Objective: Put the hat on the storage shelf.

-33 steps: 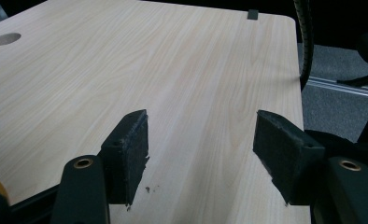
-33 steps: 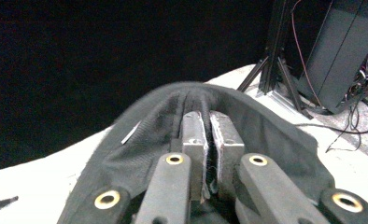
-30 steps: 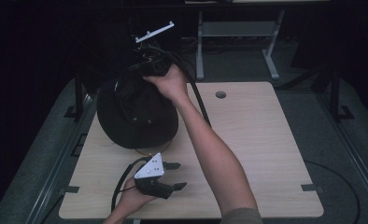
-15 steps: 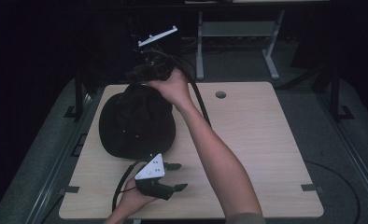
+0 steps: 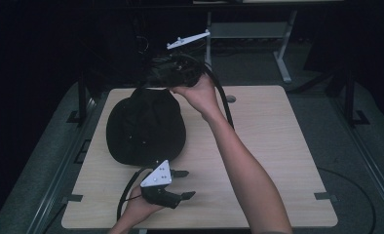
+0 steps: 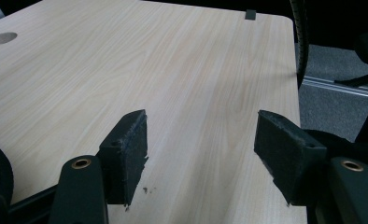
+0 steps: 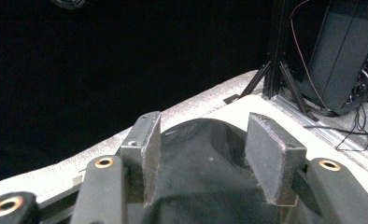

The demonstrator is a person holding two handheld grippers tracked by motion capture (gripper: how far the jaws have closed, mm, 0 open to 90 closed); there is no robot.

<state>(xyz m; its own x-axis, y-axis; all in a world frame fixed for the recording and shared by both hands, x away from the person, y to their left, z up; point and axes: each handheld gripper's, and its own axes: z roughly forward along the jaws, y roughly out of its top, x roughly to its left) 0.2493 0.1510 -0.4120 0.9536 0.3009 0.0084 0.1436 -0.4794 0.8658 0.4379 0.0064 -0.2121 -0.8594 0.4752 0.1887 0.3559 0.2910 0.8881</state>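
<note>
Cap (image 5: 145,126) flat on surface (image 5: 268,146) left-centre, right gripper (image 7: 203,158) just opening, jaws apart over cap's far edge with cloth between but unpinched, left gripper (image 6: 201,154) apart and empty near front edge; risk: pad snagging cloth on withdrawal, dragging cap.

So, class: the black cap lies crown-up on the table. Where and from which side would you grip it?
Probably the far edge of the black cap, coming from behind like the right gripper: there the fabric rises in a thin fold that open jaws can straddle, unlike the broad dome.
</note>
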